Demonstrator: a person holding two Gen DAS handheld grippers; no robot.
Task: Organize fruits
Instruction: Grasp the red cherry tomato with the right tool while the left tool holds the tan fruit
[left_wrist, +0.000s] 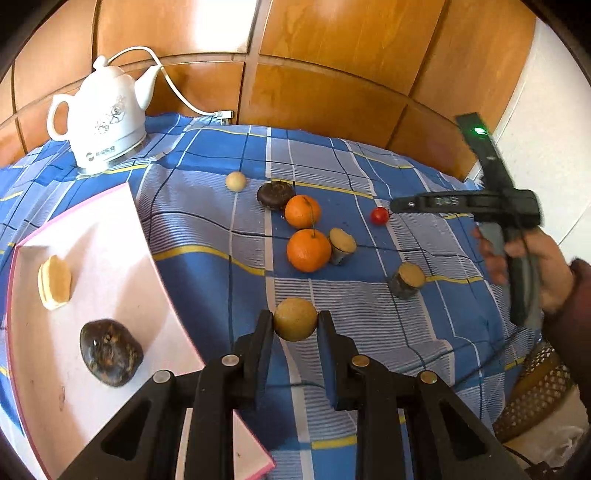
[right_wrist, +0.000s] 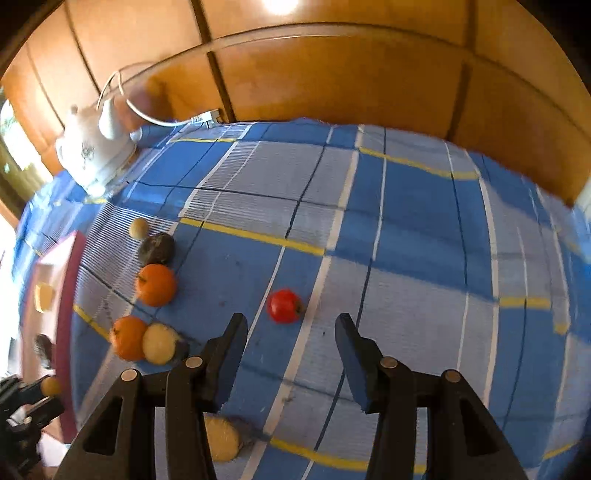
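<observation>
Tan round fruit clenched in left tongs; right tongs spread near glossy tomato

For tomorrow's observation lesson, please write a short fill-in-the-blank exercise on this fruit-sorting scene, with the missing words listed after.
1. The left gripper is shut on a round ____ fruit.
2. The right gripper is open, and just ahead of it lies a small ____ fruit.
3. The pink tray holds ____ items.
4. The white kettle stands on the ____ checked cloth.

Missing words: tan; red; two; blue
</observation>
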